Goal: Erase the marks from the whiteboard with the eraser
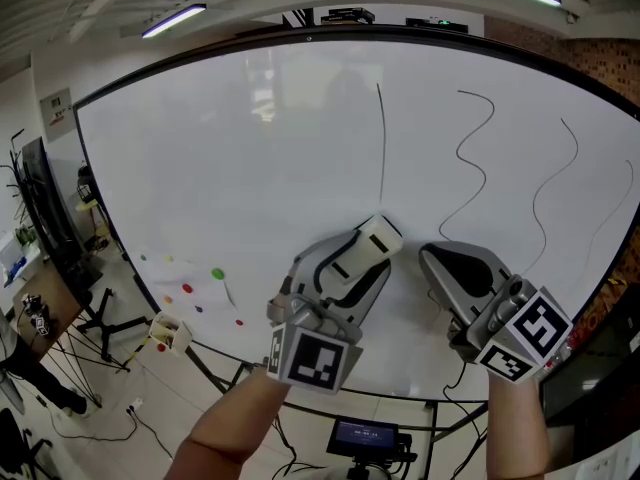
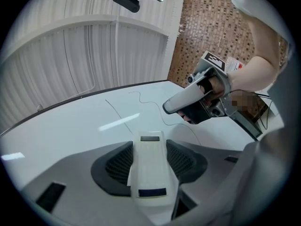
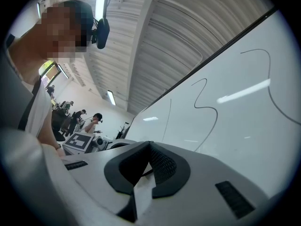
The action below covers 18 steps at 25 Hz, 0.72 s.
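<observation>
In the head view, the person is standing close to a big whiteboard [image 1: 250, 168] and is holding up both tools in front of its lower middle. The left gripper [image 1: 357, 263] is gripping a white eraser [image 1: 378, 234] between its jaws, and the eraser's far end is sitting just under a straight black line [image 1: 382, 138]; whether it is touching the board I cannot tell. Wavy black lines [image 1: 476, 148] are running down the board to the right. The right gripper [image 1: 432, 256] is hanging just beside the left one, with its jaws together. Small coloured dots [image 1: 217, 273] are showing at the board's lower left. In the left gripper view, the left gripper [image 2: 150, 145] is clamping the eraser [image 2: 150, 178] lengthwise, with a dark pad pressing on each long side. The whiteboard [image 2: 70, 131] is spreading out beyond it, and the right gripper [image 2: 171, 106] is hovering near the board's surface. In the right gripper view, the right gripper [image 3: 150, 146] is showing its jaw tips meeting with nothing between them, the whiteboard [image 3: 244, 126] and its curling lines are rising on the right, and a few people [image 3: 91, 119] are standing far off in the room.
</observation>
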Available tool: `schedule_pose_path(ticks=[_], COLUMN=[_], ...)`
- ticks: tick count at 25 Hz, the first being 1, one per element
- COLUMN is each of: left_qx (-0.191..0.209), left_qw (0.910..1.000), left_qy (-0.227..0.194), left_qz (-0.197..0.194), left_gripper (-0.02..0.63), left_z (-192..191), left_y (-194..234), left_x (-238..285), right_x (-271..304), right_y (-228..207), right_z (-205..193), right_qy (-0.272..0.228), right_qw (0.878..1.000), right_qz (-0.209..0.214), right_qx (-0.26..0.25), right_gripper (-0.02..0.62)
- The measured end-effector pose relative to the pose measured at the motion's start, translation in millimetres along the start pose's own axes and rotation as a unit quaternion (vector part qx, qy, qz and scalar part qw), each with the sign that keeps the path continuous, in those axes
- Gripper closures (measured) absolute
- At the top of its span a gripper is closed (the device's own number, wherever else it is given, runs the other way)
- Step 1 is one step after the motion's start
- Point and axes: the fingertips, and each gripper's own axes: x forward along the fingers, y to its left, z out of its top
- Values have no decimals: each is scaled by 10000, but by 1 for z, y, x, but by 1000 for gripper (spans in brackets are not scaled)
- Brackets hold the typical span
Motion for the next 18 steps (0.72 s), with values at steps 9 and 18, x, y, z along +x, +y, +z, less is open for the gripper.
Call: schedule_pose_path(ticks=[9, 18], left_qx=[168, 274], left_qw=[9990, 9992], left_qy=[-421, -291], left_qz=[-11, 5], left_gripper=[367, 370], left_z=[37, 44], left_y=[29, 33], left_x=[11, 13], right_x=[-1, 7], right_y=[2, -1], right_z=[10, 24], right_qy=[-96, -92], right_qw=[9998, 9995], right_qz=[-69, 36], right_qx=[-148, -302], right_gripper=[588, 588])
